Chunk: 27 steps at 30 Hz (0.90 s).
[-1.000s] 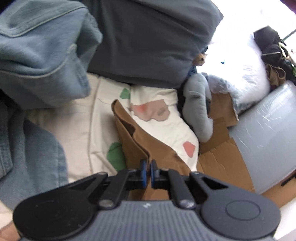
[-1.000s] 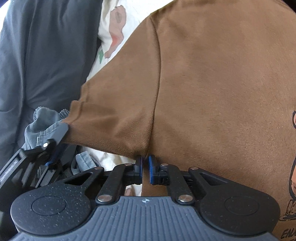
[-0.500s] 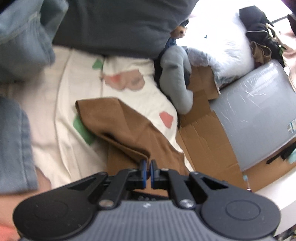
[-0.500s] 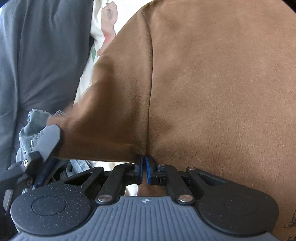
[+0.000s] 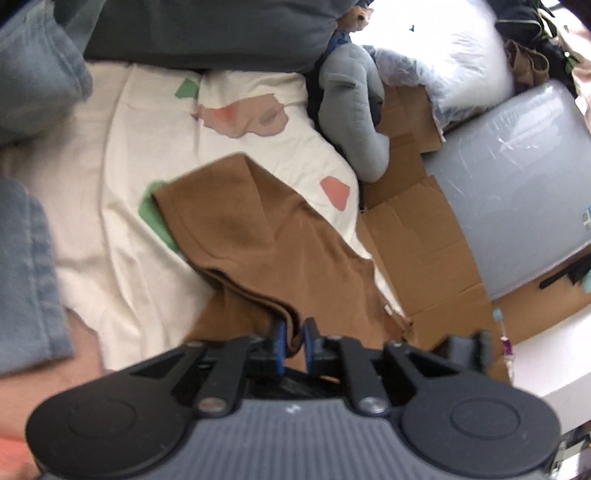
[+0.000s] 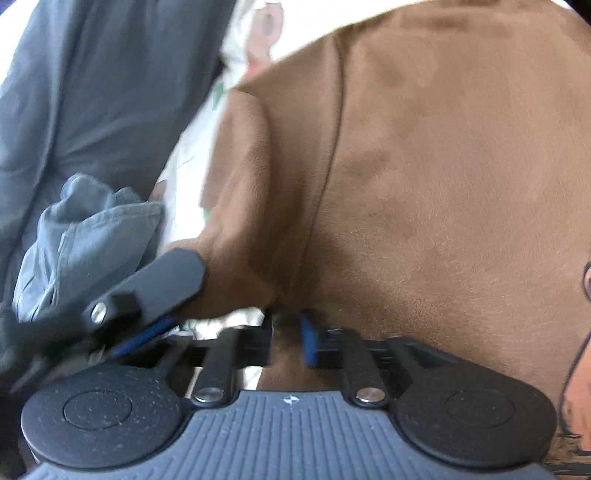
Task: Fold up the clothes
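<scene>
A brown T-shirt (image 5: 240, 229) lies on a cream bedsheet (image 5: 129, 155), its sleeve folded over toward the body. My left gripper (image 5: 294, 341) pinches a thick fold of the shirt's edge between its blue pads. In the right wrist view the shirt (image 6: 424, 184) fills the frame, with a printed graphic (image 6: 576, 387) at the right edge. My right gripper (image 6: 287, 332) sits at the seam under the sleeve, its jaws parted with cloth lying loosely between them. The left gripper's finger (image 6: 166, 280) shows at the sleeve hem.
A blue denim garment (image 5: 29, 74) and a dark grey cloth (image 5: 207, 33) lie at the far side of the sheet. To the right are a grey plush toy (image 5: 351, 110), flattened cardboard (image 5: 406, 236), a wrapped grey slab (image 5: 517, 177) and a white pillow (image 5: 461, 55).
The sleeve has been carried inward and laid lower on the sheet. My right gripper's jaws have spread apart from their tight pinch. The left pads have eased slightly.
</scene>
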{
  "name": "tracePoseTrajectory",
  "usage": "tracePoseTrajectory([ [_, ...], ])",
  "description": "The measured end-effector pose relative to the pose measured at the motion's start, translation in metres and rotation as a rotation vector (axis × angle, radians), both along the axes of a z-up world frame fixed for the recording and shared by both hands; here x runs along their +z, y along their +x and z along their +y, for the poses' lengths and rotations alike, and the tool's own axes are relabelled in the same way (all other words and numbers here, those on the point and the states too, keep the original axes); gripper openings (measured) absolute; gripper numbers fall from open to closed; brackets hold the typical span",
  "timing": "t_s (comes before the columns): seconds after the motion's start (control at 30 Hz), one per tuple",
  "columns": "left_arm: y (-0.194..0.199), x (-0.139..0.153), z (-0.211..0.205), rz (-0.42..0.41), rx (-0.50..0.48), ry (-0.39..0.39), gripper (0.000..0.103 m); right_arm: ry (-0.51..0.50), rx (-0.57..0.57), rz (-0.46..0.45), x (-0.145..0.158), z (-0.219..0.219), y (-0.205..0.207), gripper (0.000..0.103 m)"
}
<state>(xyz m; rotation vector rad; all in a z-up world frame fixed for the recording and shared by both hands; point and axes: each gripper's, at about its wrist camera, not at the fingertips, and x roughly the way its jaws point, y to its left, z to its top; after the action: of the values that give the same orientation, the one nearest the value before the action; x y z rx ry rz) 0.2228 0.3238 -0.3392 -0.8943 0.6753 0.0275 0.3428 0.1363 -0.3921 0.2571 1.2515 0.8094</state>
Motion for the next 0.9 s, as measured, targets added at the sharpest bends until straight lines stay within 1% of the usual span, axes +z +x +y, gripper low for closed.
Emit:
tracePoseTrajectory([
  [0.03,-0.001,0.001,0.003,0.006,-0.004,0.007,0.029,-0.008,0.011,-0.018,0.003,-0.001,-0.001,0.062],
  [0.07,-0.005,0.002,0.005,0.001,0.002,0.01,0.034,-0.017,0.021,-0.035,0.006,-0.002,-0.001,0.065],
  [0.1,-0.008,0.003,0.007,-0.003,0.011,0.013,0.036,-0.025,0.032,-0.053,0.009,-0.003,-0.002,0.066],
  [0.2,-0.017,0.001,0.011,0.016,0.046,0.035,0.037,-0.05,0.064,-0.106,0.018,-0.006,-0.004,0.067],
  [0.33,-0.02,-0.01,0.009,0.103,0.086,0.114,0.035,-0.069,0.071,-0.154,0.028,-0.01,0.001,0.067],
  [0.43,-0.02,-0.02,0.004,0.145,0.079,0.151,0.035,-0.068,0.077,-0.184,0.035,-0.008,0.006,0.067],
  [0.5,-0.018,-0.025,0.0,0.157,0.066,0.159,0.035,-0.07,0.086,-0.204,0.039,-0.009,0.009,0.067],
  [0.67,-0.007,-0.035,-0.014,0.181,0.025,0.211,0.035,-0.127,0.103,-0.245,0.039,-0.004,0.017,0.066],
  [0.77,0.001,-0.039,-0.021,0.186,0.0,0.247,0.035,-0.144,0.084,-0.248,0.036,-0.009,0.024,0.063],
  [0.8,0.003,-0.04,-0.023,0.189,-0.008,0.262,0.035,-0.145,0.082,-0.246,0.035,-0.011,0.026,0.061],
  [0.83,0.005,-0.04,-0.026,0.193,-0.015,0.279,0.035,-0.148,0.084,-0.246,0.034,-0.012,0.028,0.054],
  [0.9,0.008,-0.041,-0.03,0.202,-0.026,0.314,0.032,-0.156,0.092,-0.247,0.032,-0.013,0.031,0.045],
])
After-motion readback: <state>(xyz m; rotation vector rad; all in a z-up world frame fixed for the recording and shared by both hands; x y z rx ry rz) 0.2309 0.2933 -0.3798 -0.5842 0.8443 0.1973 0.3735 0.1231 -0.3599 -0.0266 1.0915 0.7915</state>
